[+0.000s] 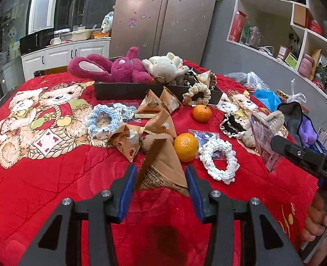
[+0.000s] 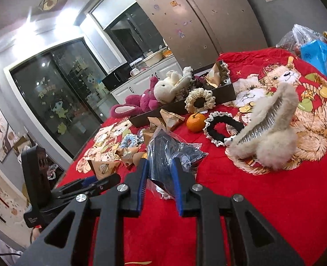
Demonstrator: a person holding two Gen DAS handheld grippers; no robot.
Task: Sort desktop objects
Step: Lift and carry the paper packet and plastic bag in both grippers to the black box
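The left gripper pinches a triangular snack packet, the right gripper a clear plastic pouch (both probably destined for the black tray).

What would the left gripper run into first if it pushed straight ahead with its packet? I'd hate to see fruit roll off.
Probably the nearer orange, just beyond the brown triangular packet clamped in the left gripper; depth is unclear.

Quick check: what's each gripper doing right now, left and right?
Left gripper: shut on a triangular brown paper packet.
Right gripper: shut on a clear plastic bag with dark contents.
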